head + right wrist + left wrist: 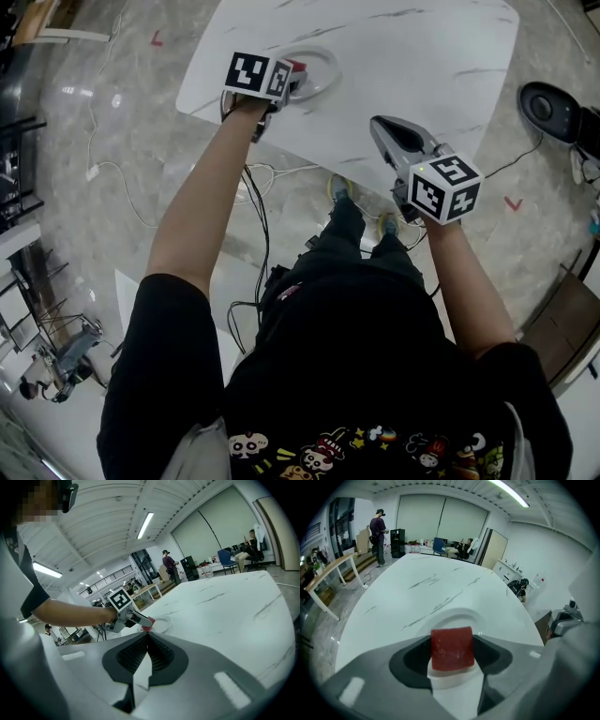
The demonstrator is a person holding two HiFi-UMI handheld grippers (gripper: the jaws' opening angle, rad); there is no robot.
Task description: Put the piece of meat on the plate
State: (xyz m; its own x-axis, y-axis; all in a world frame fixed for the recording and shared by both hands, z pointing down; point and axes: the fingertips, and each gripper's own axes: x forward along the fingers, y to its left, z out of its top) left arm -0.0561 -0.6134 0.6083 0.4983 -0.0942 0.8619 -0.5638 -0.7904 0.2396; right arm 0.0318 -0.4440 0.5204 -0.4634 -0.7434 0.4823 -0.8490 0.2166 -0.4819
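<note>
Red block-shaped piece of meat [451, 648] sits pinched between the jaws of your left gripper [292, 77], which are closed onto its two sides with only the block's width between them. You have it low over the round white plate [454, 617], on the rim side nearest you rather than over the middle; whether it touches the plate I cannot tell. That plate stands close to the near edge of the white marble-patterned table [422, 75], towards its left corner.

Judging from this, the placing is nearly done and only the release is left, and that is where it could go wrong. If you open up with the block over the rim, it may tip outward and land on the table. The meat may also cling to one pad and lift away when you withdraw. Press down too hard and you could shove the plate towards that near edge.

Further right, your right gripper [146, 641] hovers by the table's near edge, jaws closed together on nothing, well apart from the plate.
</note>
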